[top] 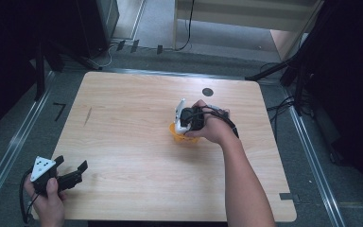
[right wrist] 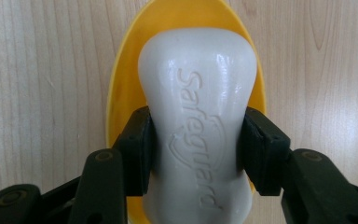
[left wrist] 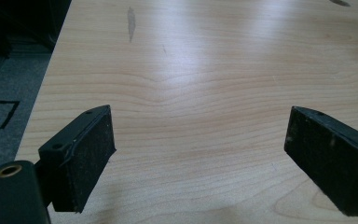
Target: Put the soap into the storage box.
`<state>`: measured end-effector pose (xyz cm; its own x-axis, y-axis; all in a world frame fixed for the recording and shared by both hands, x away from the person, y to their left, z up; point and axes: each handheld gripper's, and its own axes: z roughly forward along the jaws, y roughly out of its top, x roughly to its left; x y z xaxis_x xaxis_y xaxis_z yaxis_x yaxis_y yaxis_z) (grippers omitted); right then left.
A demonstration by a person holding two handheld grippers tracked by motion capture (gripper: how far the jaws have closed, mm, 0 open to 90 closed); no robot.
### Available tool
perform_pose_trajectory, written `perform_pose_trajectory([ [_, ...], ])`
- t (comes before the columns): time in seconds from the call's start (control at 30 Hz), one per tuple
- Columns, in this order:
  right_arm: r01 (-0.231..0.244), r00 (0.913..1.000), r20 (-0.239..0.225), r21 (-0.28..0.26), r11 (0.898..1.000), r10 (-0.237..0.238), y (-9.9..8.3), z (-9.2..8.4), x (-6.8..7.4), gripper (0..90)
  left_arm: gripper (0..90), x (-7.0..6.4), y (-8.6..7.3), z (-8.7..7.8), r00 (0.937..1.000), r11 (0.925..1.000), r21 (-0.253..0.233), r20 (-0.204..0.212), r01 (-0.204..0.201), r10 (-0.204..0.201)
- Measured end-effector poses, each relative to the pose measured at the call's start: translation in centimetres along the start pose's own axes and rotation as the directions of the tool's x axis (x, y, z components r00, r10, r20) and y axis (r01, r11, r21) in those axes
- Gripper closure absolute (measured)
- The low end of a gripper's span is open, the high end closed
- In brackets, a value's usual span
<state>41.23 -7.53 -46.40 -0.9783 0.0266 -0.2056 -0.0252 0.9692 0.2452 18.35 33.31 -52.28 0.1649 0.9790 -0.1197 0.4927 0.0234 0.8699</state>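
Right gripper (right wrist: pixel 196 140): jaws clamped on the narrow waist of a white soap (right wrist: pixel 198 116), one pad pressed to each side. Raised lettering runs along the top face of the bar. Directly under the soap, a yellow dish (right wrist: pixel 121 93); its rim shows around the far end and along both sides of the bar. Cannot tell whether the soap rests in the dish or is held just above it.

High view: right gripper (top: pixel 183 124) held in the person's right hand (top: pixel 210 125), pointing down over the dish (top: pixel 177 135). This sits right of the table's (top: pixel 137 142) middle, nearer the far edge than the near one. A dark round spot (top: pixel 208 91) lies on the top near the far edge, behind the hand.

Left gripper (top: pixel 73 170): at the near left corner, in the left hand (top: pixel 47 198), grey plate on top. Jaws released, spread wide, with bare wood between the pads (left wrist: pixel 91 158).
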Motion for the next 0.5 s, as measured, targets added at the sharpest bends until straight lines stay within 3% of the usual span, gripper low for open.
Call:
perform_pose_trajectory([
  [0.27,-0.017,0.9998,-0.009,0.005,1.000,0.017,-0.22,0.33,-0.07,50.8,8.9,0.01,0.01,0.01,1.0000,1.0000,-0.002,0.001,0.001,-0.001],
  [0.37,-0.002,0.9998,-0.021,0.016,1.000,0.002,-0.27,0.43,-0.01,50.3,8.9,-0.01,0.01,0.01,1.0000,1.0000,-0.002,0.000,0.000,0.000],
  [0.5,-0.022,0.9997,-0.008,0.010,1.000,0.022,-0.43,0.15,-0.12,45.0,8.9,-0.02,0.00,0.00,1.0000,1.0000,-0.002,0.000,-0.001,0.001],
])
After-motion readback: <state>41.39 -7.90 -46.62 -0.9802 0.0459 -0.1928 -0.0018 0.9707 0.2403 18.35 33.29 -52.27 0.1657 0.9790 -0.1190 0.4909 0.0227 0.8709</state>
